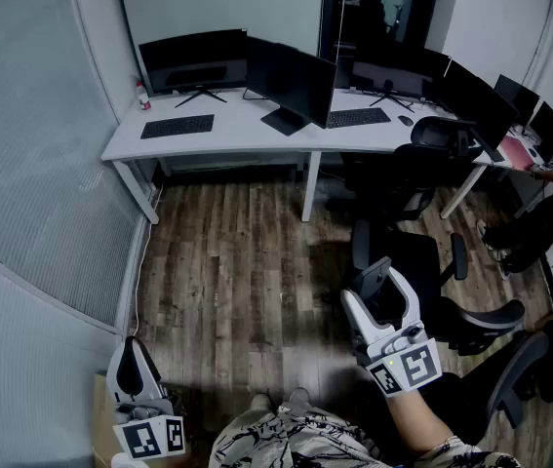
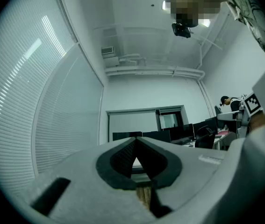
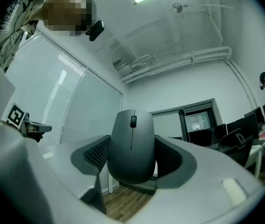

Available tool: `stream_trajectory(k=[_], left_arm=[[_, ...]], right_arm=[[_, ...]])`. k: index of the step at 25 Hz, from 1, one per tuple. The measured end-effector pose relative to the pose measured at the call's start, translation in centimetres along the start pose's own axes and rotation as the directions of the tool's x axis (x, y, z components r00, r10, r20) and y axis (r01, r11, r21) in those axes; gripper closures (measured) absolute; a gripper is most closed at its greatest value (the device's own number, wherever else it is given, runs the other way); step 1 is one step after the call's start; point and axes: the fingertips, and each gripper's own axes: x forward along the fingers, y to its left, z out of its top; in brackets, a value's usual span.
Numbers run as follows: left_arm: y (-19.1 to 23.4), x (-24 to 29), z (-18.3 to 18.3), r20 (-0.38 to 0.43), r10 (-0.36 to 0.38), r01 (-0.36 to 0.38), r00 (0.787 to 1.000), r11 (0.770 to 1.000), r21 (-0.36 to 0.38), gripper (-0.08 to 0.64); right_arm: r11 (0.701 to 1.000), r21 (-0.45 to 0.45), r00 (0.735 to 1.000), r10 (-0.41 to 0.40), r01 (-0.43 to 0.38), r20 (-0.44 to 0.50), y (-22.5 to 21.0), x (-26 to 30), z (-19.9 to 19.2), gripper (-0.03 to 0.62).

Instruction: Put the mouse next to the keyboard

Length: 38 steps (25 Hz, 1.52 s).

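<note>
Mouse (image 3: 132,148) upright, clamped in right gripper (image 3: 132,143), wheel end uppermost

The pale grey plastic left tool (image 1: 132,351) and right tool (image 1: 377,291) have dark ribbed pads (image 3: 95,154) lining their jaws, each backed by a white cube with black square markers (image 1: 408,369). The person wears black-and-white patterned clothing (image 1: 286,442).

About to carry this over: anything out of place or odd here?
Nothing spilled or damaged. The mouse sits nose-up in the right claw, away from the desk. The left keyboard has no mouse beside it.
</note>
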Motion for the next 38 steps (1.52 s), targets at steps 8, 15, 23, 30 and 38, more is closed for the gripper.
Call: stream_trajectory(k=[8,15,23,30,38], left_arm=[[-1.1,0.6,0.0,0.005,0.002,-0.002,1.0,1.0,0.002,0.566],[-2.4,0.2,-0.2,-0.004,0.029,-0.029,1.0,0.999,0.014,0.566],[-2.5,1.2,-1.1,-0.016,0.031,-0.031,0.999,0.999,0.015,0.566],[-1.2,5.3,-2.3,0.004,0.014,-0.014,1.0,1.0,0.007,0.566],[2.5,12.2,-2.2,0.031,0.0,0.001,1.0,1.0,-0.006,0.566]], right_arm=[[1.0,0.015,1.0,0.013,-0.013,0.01,-0.7,0.1,-0.2,0.293],[0.999,0.009,0.999,0.039,-0.039,0.001,-1.7,0.0,-0.9,0.293],[0.999,0.007,0.999,0.039,-0.039,-0.005,-2.1,1.2,-2.0,0.293],[0.999,-0.017,0.999,0.048,-0.048,-0.008,-1.9,4.9,-3.1,0.293],[0.999,-0.031,0.999,0.032,-0.032,-0.002,-2.0,11.6,-3.6,0.293]])
